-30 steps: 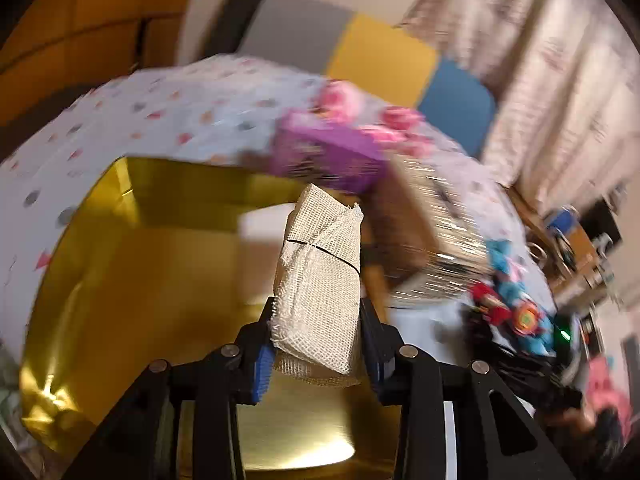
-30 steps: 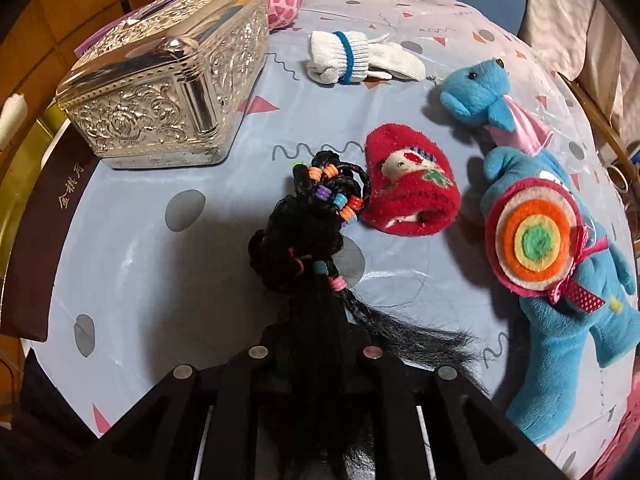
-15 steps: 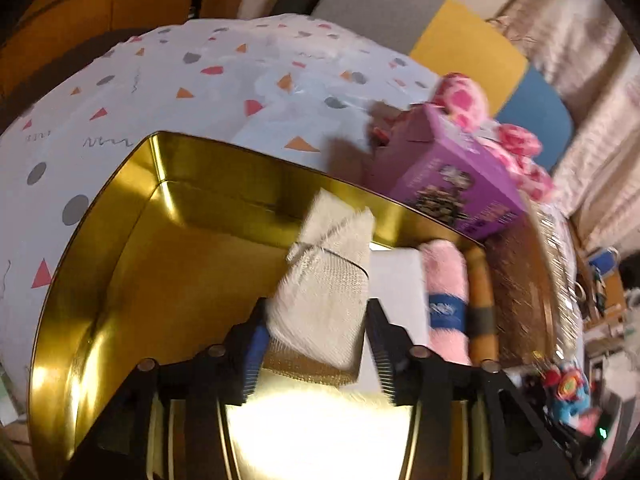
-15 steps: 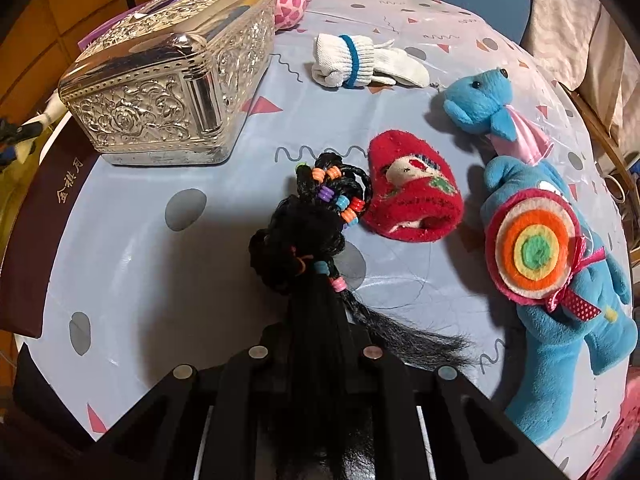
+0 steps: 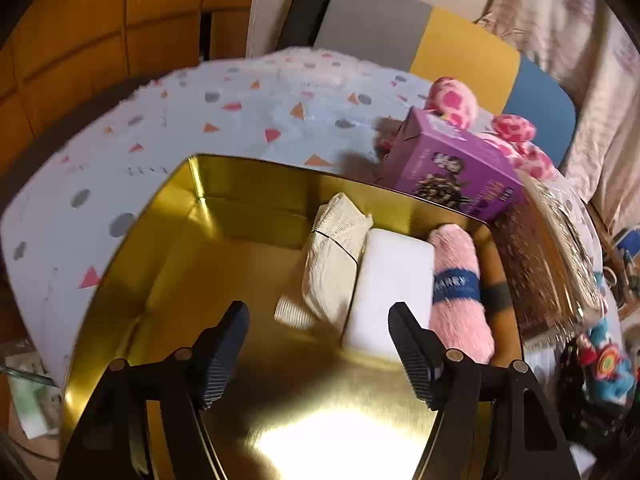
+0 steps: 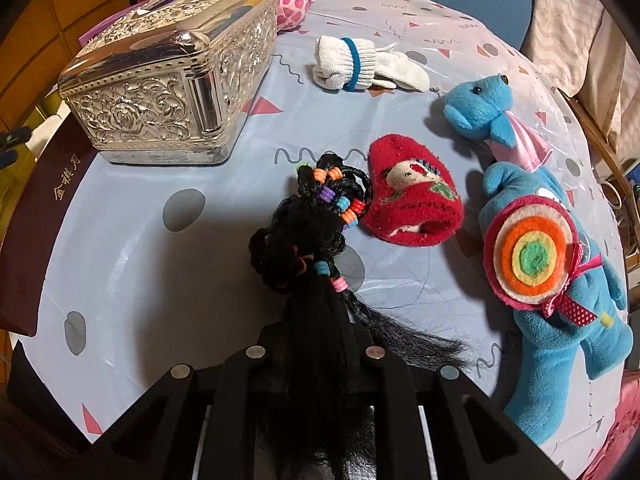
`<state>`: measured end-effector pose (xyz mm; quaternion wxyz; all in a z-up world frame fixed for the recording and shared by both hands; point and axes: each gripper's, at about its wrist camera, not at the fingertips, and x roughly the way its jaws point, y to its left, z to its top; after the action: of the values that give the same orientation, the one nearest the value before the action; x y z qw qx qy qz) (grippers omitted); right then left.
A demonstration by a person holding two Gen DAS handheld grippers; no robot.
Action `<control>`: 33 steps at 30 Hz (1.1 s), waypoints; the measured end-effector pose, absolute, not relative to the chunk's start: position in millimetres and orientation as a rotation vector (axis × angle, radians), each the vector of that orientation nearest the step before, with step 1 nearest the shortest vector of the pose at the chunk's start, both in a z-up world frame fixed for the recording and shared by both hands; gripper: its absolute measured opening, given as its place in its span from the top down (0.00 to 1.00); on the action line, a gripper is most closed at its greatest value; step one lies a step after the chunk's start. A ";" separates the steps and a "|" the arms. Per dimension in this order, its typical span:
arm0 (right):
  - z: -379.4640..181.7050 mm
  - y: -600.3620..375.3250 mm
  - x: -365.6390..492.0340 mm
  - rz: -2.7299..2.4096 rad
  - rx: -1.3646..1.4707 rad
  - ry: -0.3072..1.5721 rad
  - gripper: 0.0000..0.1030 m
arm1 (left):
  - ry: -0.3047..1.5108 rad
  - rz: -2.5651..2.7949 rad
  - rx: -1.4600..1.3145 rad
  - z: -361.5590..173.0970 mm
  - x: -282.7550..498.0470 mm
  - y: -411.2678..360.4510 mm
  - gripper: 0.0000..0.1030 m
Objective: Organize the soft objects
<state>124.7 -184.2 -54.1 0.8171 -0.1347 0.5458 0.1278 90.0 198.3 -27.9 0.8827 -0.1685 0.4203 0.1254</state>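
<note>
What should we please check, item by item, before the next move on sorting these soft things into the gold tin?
1. Left claw is free of the cream cloth roll: ok. Its jaws have just been opening, and the roll lies beyond the pads, untouched.
2. Roll sits inside the gold tin, beside the white block: ok.
3. Pink towel roll is in the tin too: ok.
4. Right claw has a grip on the black hairpiece: ok, shut on its strands.
5. Hairpiece is lifted clear of the tablecloth: cannot tell.
6. Bare tin floor left for more: ok.
</note>
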 end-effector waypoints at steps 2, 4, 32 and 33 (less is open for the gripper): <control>-53.9 -184.4 124.7 0.273 -0.290 1.163 0.86 | 0.852 0.268 -0.323 -22.4 78.1 192.0 0.27; -53.9 -183.9 124.1 0.272 -0.298 1.161 0.86 | 0.839 0.268 -0.307 -17.9 68.1 186.9 0.26; -58.6 -170.3 114.8 0.251 -0.369 1.141 0.86 | 0.775 0.273 -0.197 -2.2 6.7 147.3 0.00; -58.7 -168.8 114.2 0.245 -0.372 1.143 0.87 | 0.772 0.280 -0.197 -1.8 5.2 148.9 0.00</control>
<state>114.2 -168.8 -58.7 0.8177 -0.1745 0.5365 0.1148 5.2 148.9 -1.8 0.9121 -0.0954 0.3747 0.1360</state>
